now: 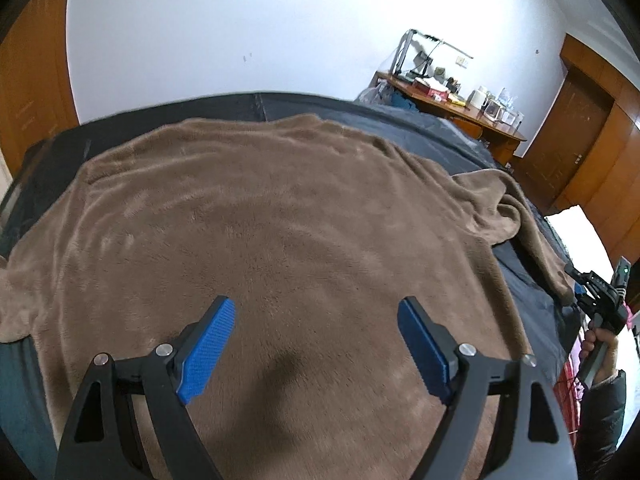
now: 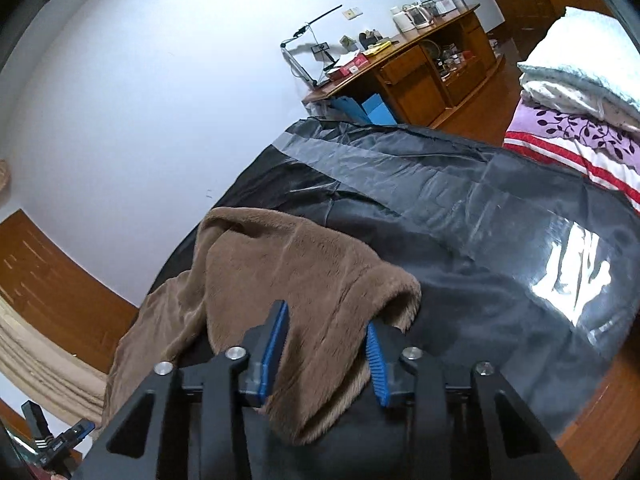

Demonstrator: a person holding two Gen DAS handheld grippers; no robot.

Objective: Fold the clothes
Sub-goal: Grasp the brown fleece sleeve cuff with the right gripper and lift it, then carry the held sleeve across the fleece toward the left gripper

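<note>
Sheet (image 2: 460, 216), black and shiny, covers the big flat surface, and light shines off it at 3 o'clock in the right wrist view. A soft brown fleece garment (image 1: 280, 220) lies spread across the sheet and fills most of the left wrist view. The left gripper (image 1: 316, 344) hangs over it with its blue pads wide apart, holding nothing. The right gripper (image 2: 328, 356) is squeezed onto a sleeve (image 2: 320, 280) of the garment, which bunches up between its pads. A white wall (image 1: 260, 28) stands behind. A wooden desk (image 2: 424, 68) full of small things sits at 1 o'clock. Folded bedding (image 2: 580, 92) is stacked at 2 o'clock. Brown wooden panels (image 1: 32, 80) stand at 10 o'clock.
</note>
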